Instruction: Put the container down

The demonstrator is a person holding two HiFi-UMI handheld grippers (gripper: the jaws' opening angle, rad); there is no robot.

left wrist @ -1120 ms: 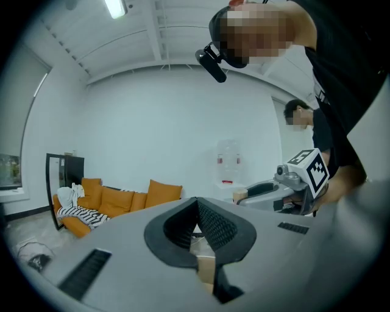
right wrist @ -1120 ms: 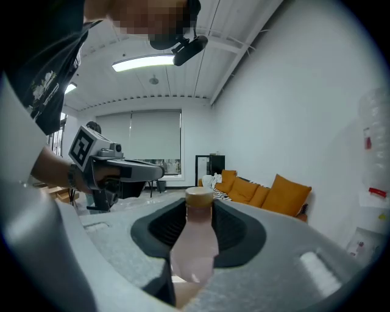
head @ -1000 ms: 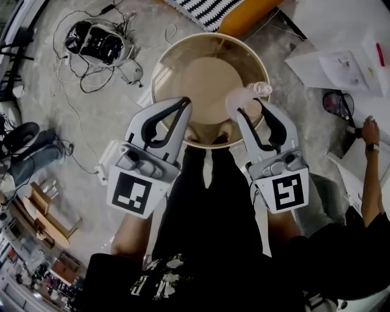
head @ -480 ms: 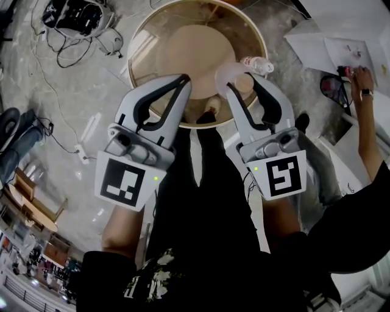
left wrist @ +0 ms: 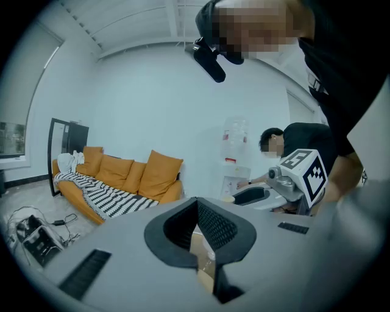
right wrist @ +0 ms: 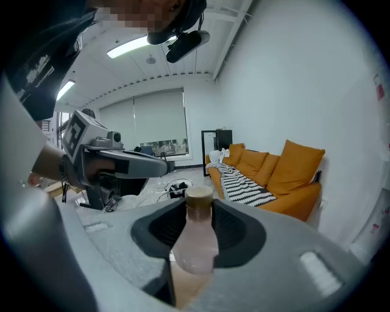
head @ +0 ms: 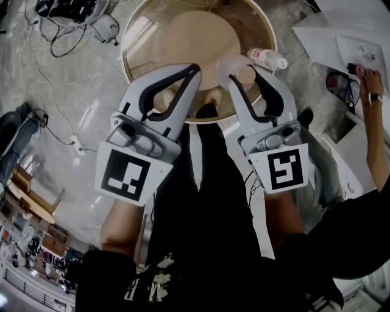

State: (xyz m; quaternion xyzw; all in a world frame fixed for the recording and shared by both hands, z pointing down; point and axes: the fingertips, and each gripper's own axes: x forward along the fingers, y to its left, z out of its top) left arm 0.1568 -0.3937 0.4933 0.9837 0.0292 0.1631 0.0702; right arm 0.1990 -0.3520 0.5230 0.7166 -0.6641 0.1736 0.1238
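Note:
The container point(head: 231, 66) is a pale pink translucent bottle with a tan cap, and my right gripper point(head: 242, 74) is shut on it. In the right gripper view the bottle point(right wrist: 196, 244) stands upright between the dark pads, with my right gripper point(right wrist: 198, 210) closed round its body. My left gripper point(head: 194, 70) hangs beside it with its tips together and nothing in them. In the left gripper view its jaws point(left wrist: 196, 204) meet at the tip. Both hang over the near edge of a round tan table point(head: 183, 33).
A clear plastic bottle point(head: 267, 58) lies at the table's right edge. Cables and a black device point(head: 67, 9) lie on the floor at top left. A person's hand point(head: 365, 79), sunglasses point(head: 342, 88) and white papers point(head: 359, 36) are at right. An orange sofa point(left wrist: 122, 177) stands behind.
Both grippers have come down toward the round table, which now looks larger and closer in the head view. The right gripper still grips the bottle; the left stays shut and empty.

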